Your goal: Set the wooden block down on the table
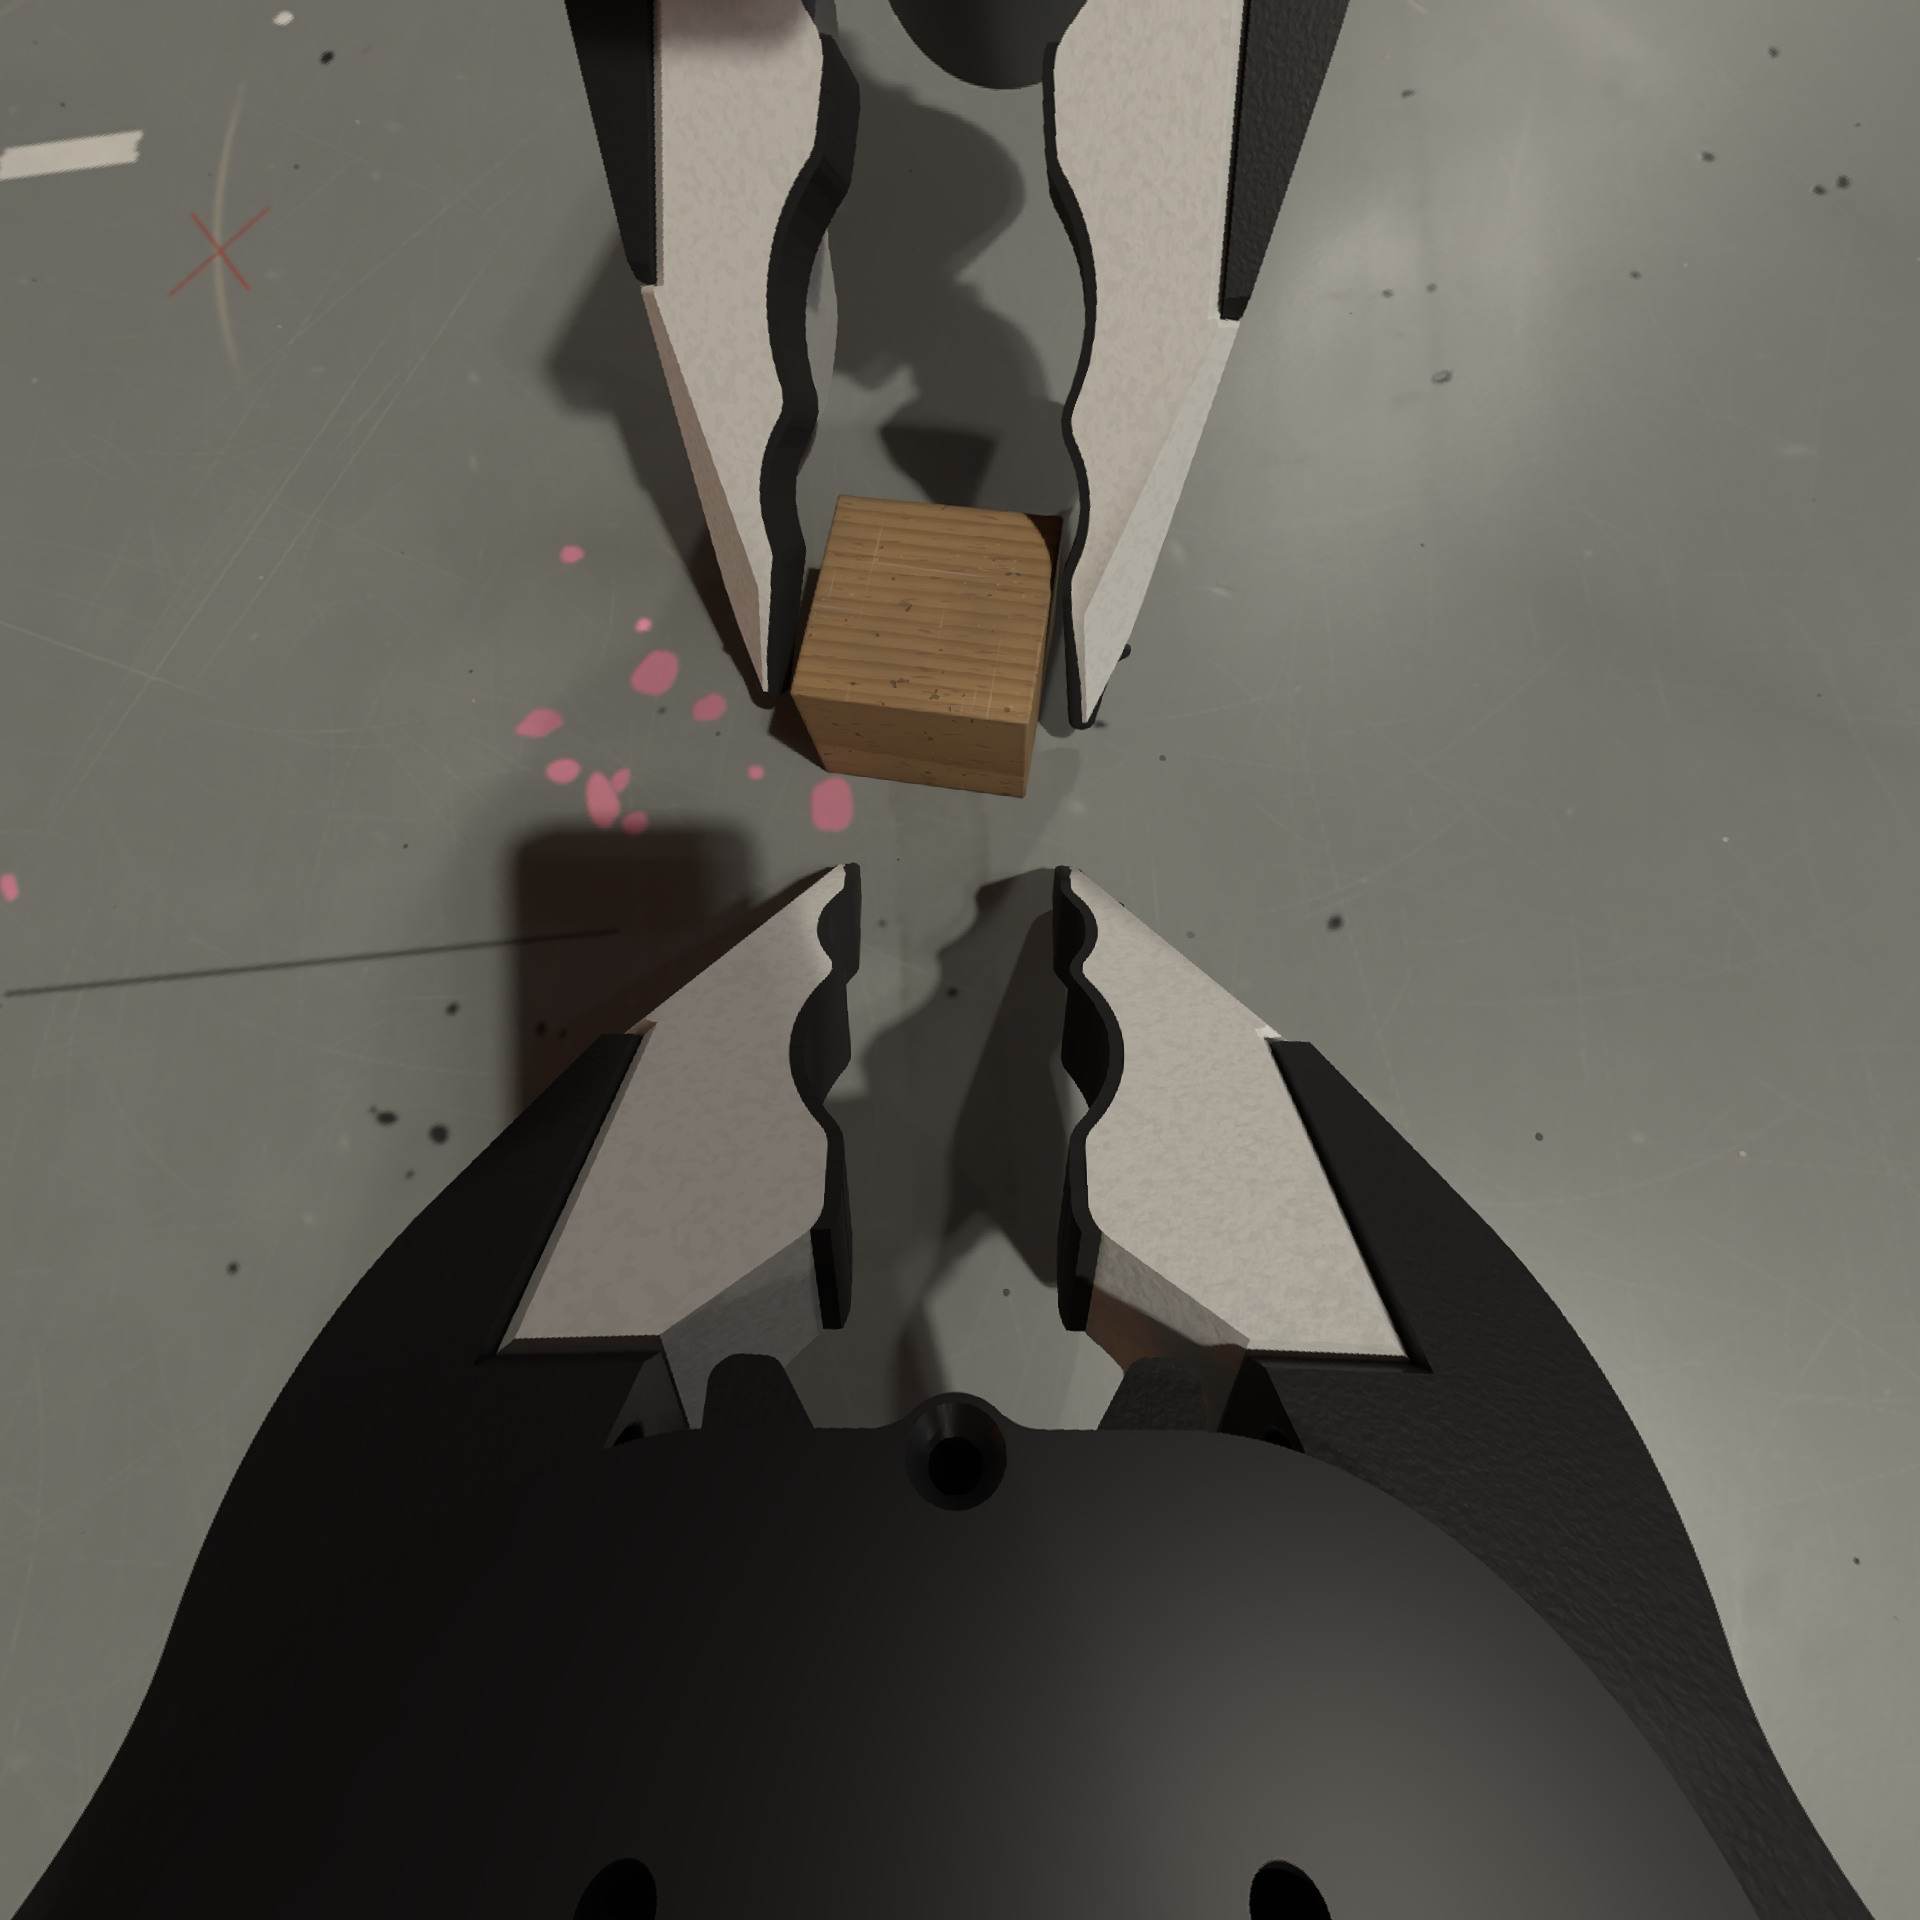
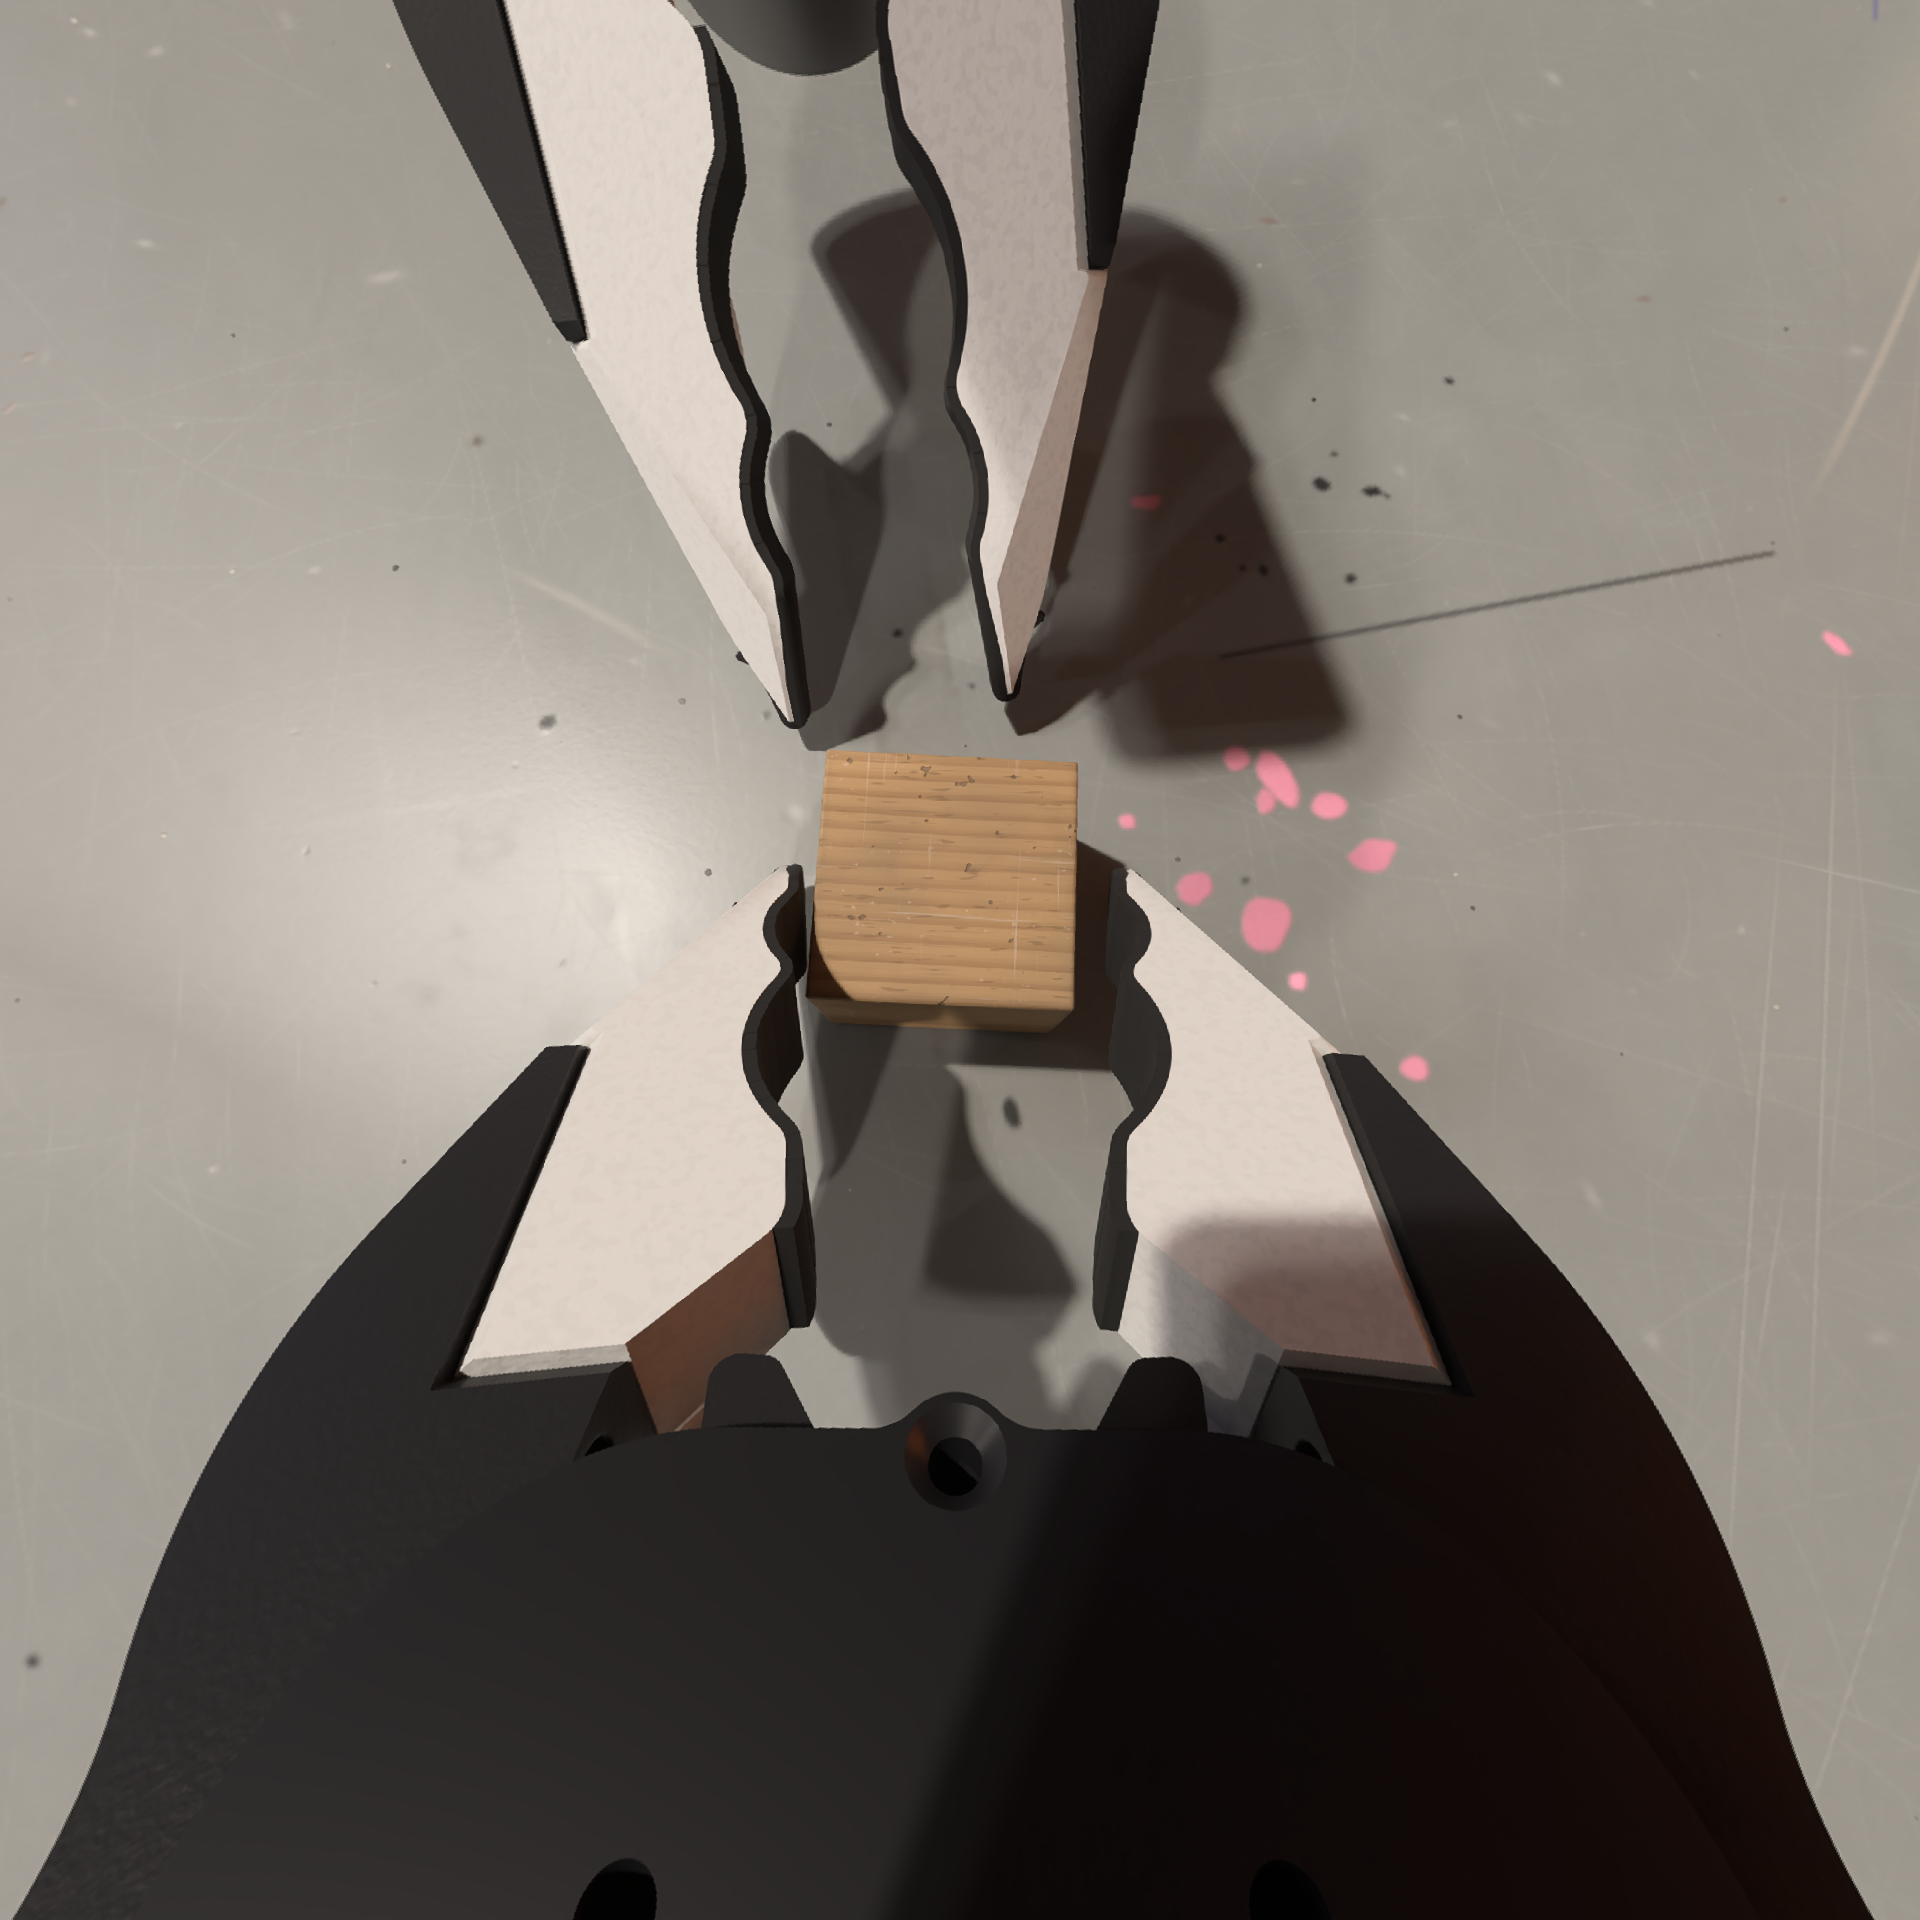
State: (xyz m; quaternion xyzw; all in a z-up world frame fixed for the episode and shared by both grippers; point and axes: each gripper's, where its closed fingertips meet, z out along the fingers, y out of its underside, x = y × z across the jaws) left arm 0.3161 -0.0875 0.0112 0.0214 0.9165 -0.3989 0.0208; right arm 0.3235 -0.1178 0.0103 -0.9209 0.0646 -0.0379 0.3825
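Left gripper (image 1: 956,873) at bottom of frame, jaws apart with bare grey surface (image 1: 1558,623) between them, nothing gripped. Wooden block (image 1: 925,634) lies just past its tips, between the jaws of the right gripper (image 1: 925,707), which reaches in from the top. Left-hand tip of that gripper looks in contact with the block; a narrow gap shows on the other side. Pink paint spots (image 1: 655,673) left of block. Red X mark (image 1: 220,249) and white tape strip (image 1: 71,154) upper left. Dark specks and scratches across surface.
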